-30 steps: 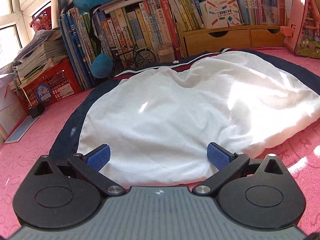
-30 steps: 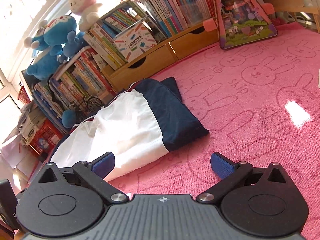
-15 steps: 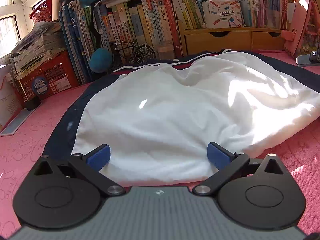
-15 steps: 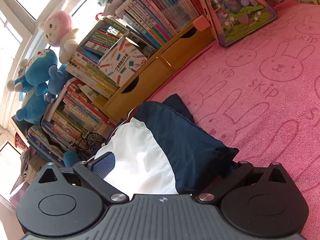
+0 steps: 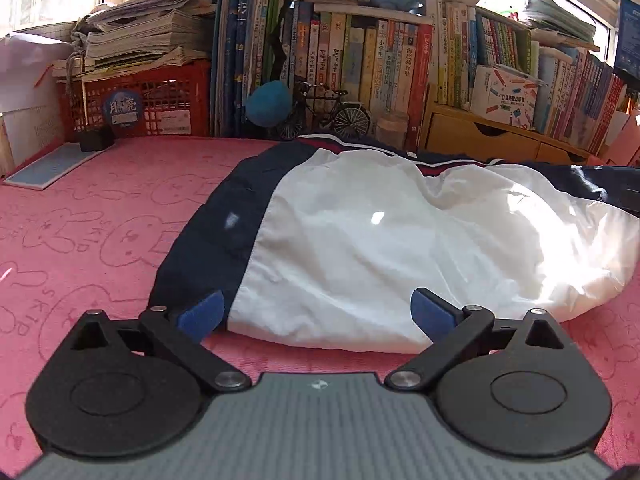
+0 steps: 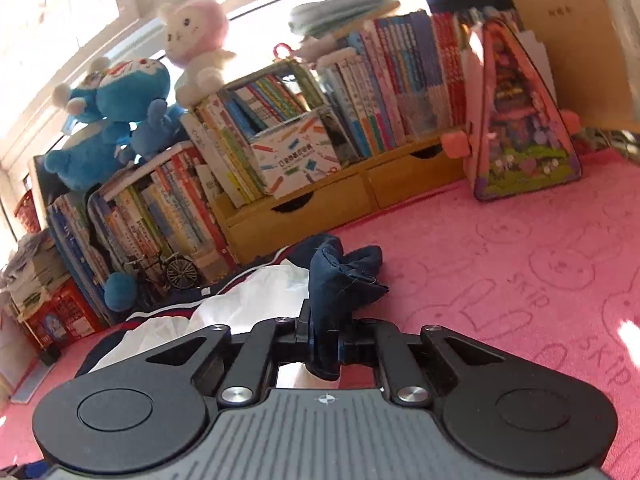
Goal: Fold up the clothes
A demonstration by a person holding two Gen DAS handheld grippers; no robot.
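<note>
While right tool [image 6: 325, 347] clamped on jacket [image 6: 340, 276], left tool [image 5: 316, 314] apart, bookshelf [image 5: 360, 72] beyond.

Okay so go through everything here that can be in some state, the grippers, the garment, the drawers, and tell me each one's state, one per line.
Left hand-held gripper: open, at the near hem, holding nothing.
Right hand-held gripper: shut on a navy corner of the garment.
Garment: white and navy, lying rumpled on the pink mat, fold not finished.
Navy corner: bunched and lifted off the mat.
Wooden drawers: both shut.
</note>
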